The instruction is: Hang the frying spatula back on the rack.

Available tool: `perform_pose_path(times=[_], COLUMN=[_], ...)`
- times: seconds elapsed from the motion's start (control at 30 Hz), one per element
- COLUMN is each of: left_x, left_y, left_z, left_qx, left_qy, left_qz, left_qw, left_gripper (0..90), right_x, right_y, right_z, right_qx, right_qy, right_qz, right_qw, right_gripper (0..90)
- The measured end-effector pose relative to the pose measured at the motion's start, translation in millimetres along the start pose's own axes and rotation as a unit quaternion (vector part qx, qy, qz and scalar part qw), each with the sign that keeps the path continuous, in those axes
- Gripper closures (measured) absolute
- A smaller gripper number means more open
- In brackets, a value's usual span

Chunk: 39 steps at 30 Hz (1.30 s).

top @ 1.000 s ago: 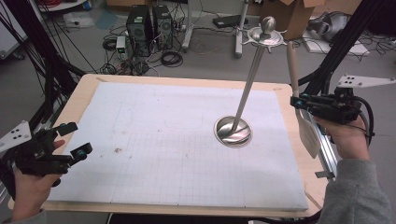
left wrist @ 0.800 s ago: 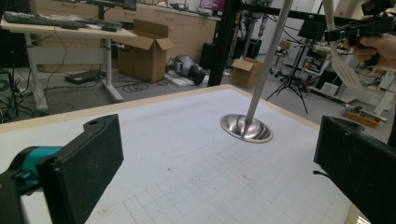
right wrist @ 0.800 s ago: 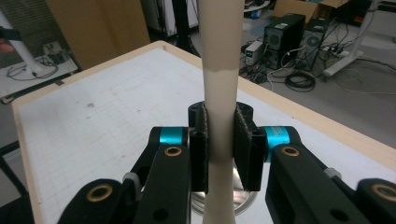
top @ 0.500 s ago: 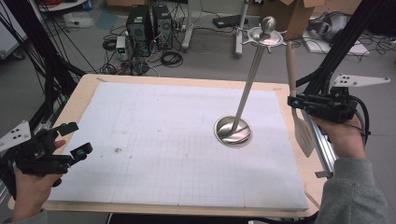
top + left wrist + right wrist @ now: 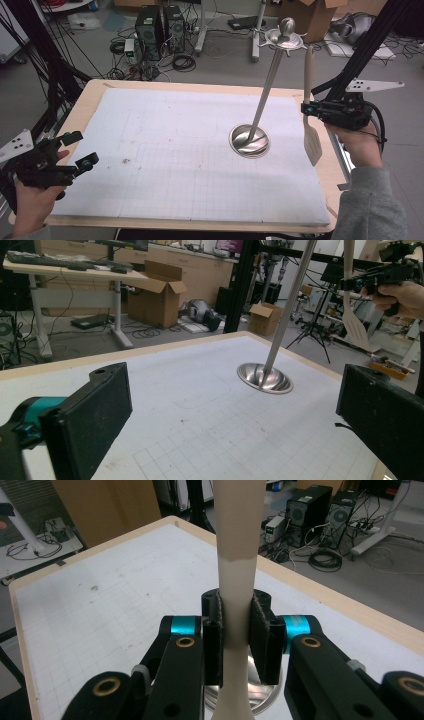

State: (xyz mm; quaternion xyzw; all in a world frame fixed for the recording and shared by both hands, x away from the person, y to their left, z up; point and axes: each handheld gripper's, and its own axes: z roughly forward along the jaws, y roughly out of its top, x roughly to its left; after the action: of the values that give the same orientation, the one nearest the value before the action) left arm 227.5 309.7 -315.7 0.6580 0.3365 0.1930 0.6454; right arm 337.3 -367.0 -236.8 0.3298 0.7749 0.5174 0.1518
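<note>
Black right gripper (image 5: 306,108) jaws clamp the cream plastic spatula (image 5: 310,127) upright beside the steel utensil stand (image 5: 250,140) — likely the hanging step. Next: raise the handle to the stand's top hooks. Left gripper (image 5: 75,148) gapes empty — well apart from the stand.

A pale wooden worktop (image 5: 90,95) carries a white gridded mat (image 5: 190,150). On the grey floor behind it stand two black computer towers (image 5: 159,22) among tangled black cables (image 5: 182,62). An open brown cardboard box (image 5: 157,292) sits beside a white-legged desk (image 5: 117,302).
</note>
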Motion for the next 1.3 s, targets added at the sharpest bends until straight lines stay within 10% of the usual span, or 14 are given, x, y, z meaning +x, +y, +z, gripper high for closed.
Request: perform_pose_path(times=[1.3], left_x=[1.3], left_y=[-1.9], left_z=[-2.8], left_qx=[0.0], left_qy=[0.005], left_qz=[-0.004], left_qw=[1.0], left_gripper=[1.8], right_x=[5.2], right_y=[3.9], right_z=[36.0], right_qx=[-0.006], right_qy=[-0.01], right_qz=[0.012], right_qw=[0.9998], right_gripper=[77.8])
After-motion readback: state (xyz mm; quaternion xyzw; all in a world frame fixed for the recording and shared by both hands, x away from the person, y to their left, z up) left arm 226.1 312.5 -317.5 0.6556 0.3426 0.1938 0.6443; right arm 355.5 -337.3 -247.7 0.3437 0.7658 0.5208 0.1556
